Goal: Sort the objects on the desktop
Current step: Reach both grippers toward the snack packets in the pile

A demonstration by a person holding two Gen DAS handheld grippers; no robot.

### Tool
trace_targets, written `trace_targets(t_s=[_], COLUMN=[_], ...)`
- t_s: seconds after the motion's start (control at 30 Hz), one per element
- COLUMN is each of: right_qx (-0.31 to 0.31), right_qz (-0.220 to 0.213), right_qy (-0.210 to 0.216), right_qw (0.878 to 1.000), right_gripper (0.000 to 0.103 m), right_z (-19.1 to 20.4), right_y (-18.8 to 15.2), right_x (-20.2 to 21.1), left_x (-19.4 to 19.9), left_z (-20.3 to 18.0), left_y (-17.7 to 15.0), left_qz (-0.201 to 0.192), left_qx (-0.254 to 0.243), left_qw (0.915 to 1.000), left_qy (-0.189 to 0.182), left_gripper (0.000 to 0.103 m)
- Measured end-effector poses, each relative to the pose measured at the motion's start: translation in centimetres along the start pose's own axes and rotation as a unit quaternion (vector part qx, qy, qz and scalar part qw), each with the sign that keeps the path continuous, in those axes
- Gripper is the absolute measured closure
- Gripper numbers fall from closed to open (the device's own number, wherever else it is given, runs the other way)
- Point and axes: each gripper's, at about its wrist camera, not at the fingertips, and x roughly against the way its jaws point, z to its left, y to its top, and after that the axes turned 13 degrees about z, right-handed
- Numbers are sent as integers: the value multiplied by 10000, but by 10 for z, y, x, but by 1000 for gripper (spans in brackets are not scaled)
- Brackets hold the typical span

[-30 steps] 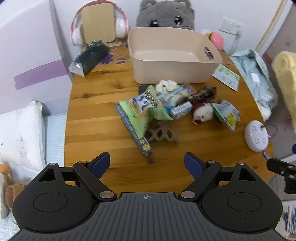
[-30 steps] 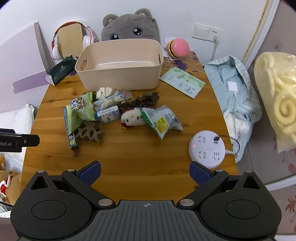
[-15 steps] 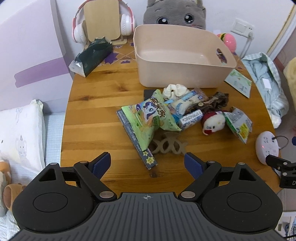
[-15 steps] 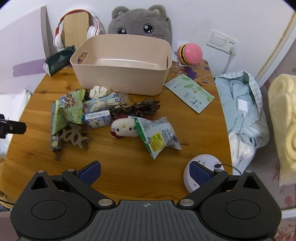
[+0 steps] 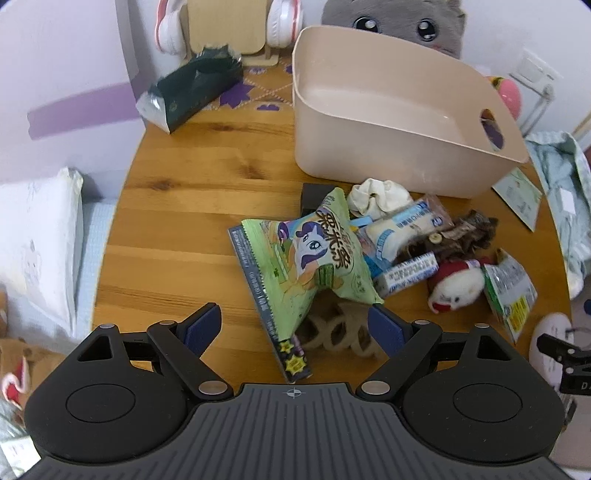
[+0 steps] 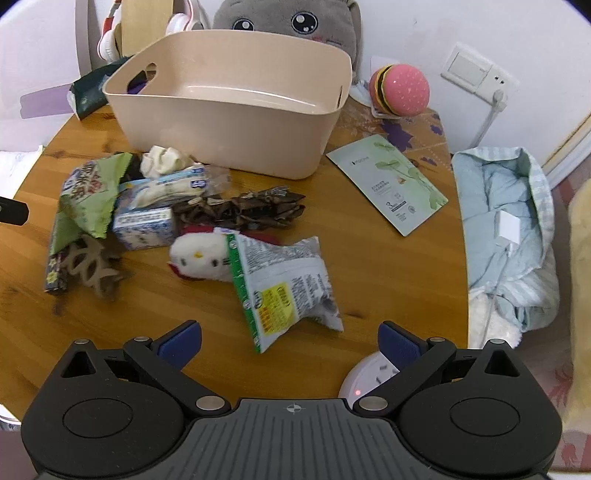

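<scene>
A pile of small items lies on the round wooden table (image 5: 177, 229) in front of an empty beige bin (image 5: 391, 122) (image 6: 236, 110). My left gripper (image 5: 295, 326) is open just short of a green pony snack bag (image 5: 314, 258) and a wooden cut-out (image 5: 340, 332). In the right wrist view my right gripper (image 6: 290, 341) is open, near a grey-green snack packet (image 6: 284, 288) and a white plush cat (image 6: 199, 258). A blue-white box (image 6: 144, 229), a wrapped bun (image 6: 166, 188), a dark brown bow (image 6: 243, 210) and a cream scrunchie (image 6: 164, 158) sit between.
A white power strip (image 6: 369, 376) lies under my right fingers at the table edge. A green sachet (image 6: 388, 181), burger toy (image 6: 400, 90), grey plush (image 6: 288, 18), headphones (image 5: 229, 26) and dark tissue pack (image 5: 192, 88) ring the bin. Pale blue clothing (image 6: 506, 229) hangs at the right.
Both grippers have moved forward and lower toward the pile; the objects now look larger and closer. Nothing on the table has shifted, and both stay open.
</scene>
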Motion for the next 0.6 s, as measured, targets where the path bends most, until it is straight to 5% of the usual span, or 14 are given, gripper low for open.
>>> trace_targets(t_s=[0.6], right_qx=[440], right_qz=[429], right_qy=[636], right_qw=[9961], right_gripper=[0], right_z=[-29], right_y=[51], right_x=[-78], left_x=[-64], left_z=[-24], left_y=[58], left_qz=[68], left_qx=[215], left_qw=[9995], left_qy=[241], left_gripper=[15])
